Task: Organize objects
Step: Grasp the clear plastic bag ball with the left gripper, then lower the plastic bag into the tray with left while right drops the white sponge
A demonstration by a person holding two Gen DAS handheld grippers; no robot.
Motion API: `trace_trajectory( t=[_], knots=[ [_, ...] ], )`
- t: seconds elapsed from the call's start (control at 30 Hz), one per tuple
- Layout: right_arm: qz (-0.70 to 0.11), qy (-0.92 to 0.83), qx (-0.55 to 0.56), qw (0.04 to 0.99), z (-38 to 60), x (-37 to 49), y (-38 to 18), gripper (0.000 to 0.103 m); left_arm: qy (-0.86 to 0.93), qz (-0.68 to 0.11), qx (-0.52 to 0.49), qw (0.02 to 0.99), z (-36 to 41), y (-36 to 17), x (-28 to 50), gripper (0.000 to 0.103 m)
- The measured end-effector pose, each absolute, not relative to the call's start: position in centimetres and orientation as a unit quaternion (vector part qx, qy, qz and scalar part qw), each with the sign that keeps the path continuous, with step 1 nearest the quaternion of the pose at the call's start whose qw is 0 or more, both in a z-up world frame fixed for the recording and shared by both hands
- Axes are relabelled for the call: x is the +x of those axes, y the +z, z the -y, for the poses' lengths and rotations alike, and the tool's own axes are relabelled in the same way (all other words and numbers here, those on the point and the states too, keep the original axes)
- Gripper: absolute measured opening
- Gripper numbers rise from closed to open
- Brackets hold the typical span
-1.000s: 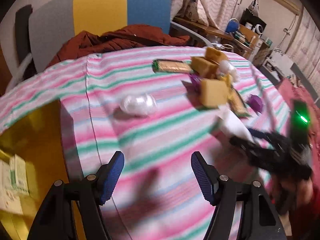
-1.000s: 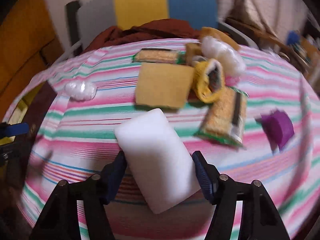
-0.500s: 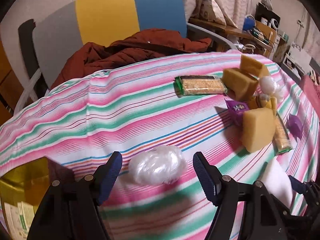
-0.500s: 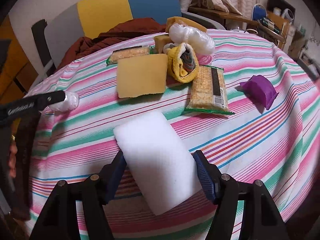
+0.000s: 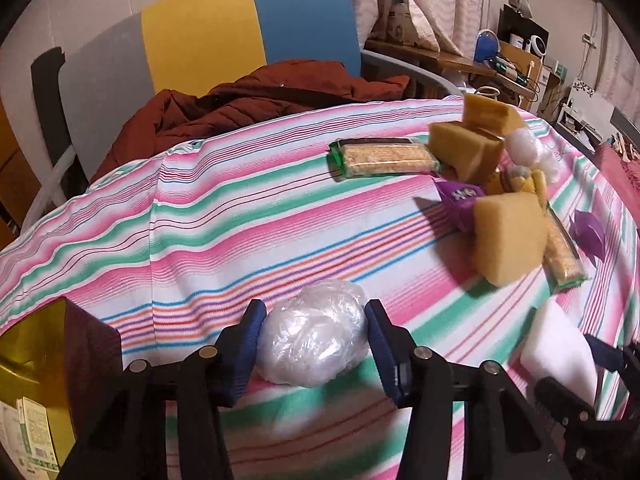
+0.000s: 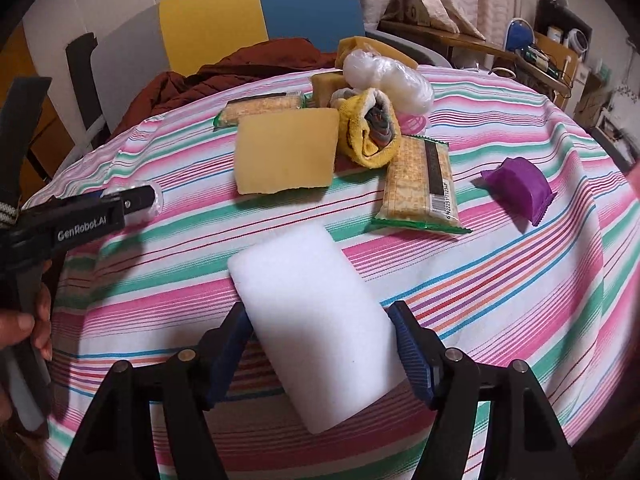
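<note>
Only on right wrist view, rolled yellow towel (image 6: 370, 132) clear, hand (image 6: 24, 328).

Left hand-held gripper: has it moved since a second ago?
Yes. The left hand-held gripper advanced across the striped tablecloth to the clear plastic bundle, and its jaws are closing around it.

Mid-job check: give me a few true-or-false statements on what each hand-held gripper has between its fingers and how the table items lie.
1. The right hand-held gripper holds a white sponge block. True.
2. The left hand-held gripper is closing around a purple packet. False: a clear plastic-wrapped bundle is between its fingers.
3. The flat yellow sponge lies on the striped tablecloth. True.
4. The chair is bare. False: a rust-brown jacket lies on it.
</note>
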State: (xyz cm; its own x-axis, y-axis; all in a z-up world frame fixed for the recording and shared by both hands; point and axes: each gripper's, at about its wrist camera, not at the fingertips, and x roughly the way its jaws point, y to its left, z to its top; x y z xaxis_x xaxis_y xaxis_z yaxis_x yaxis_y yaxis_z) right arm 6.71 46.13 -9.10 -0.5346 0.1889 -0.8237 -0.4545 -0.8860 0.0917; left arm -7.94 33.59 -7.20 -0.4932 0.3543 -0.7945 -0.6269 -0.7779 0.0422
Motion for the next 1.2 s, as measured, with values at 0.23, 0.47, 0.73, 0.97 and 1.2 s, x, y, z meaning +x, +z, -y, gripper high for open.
trace_trajectory(
  t=[0.23, 0.47, 0.73, 0.97, 1.2],
  knots=[
    [-0.175, 0.859, -0.443, 0.187, -46.8, 6.8, -8.8, 0.071, 0.848, -0.127, -0.421, 0.296, -31.9, -7.3, -6.5, 0.051],
    [-0.255, 0.851, -0.423, 0.179, -47.5, 8.3, -7.9, 0.068, 0.837, -0.088, -0.443, 0.309, -30.0, -7.4, -5.0, 0.047],
    [-0.254, 0.853, -0.427, 0.160, -45.0, 9.1, -7.0, 0.067, 0.831, -0.038, -0.446, 0.331, -27.2, -5.9, -2.7, 0.046],
    [-0.242, 0.862, -0.425, 0.134, -42.1, 8.6, -5.5, 0.067, 0.838, -0.013, -0.421, 0.347, -23.5, -3.1, -0.3, 0.046],
    [-0.231, 0.876, -0.414, 0.088, -38.0, 7.4, -3.3, 0.067, 0.857, -0.003, -0.394, 0.332, -18.1, -1.0, 1.0, 0.046]
  ],
)
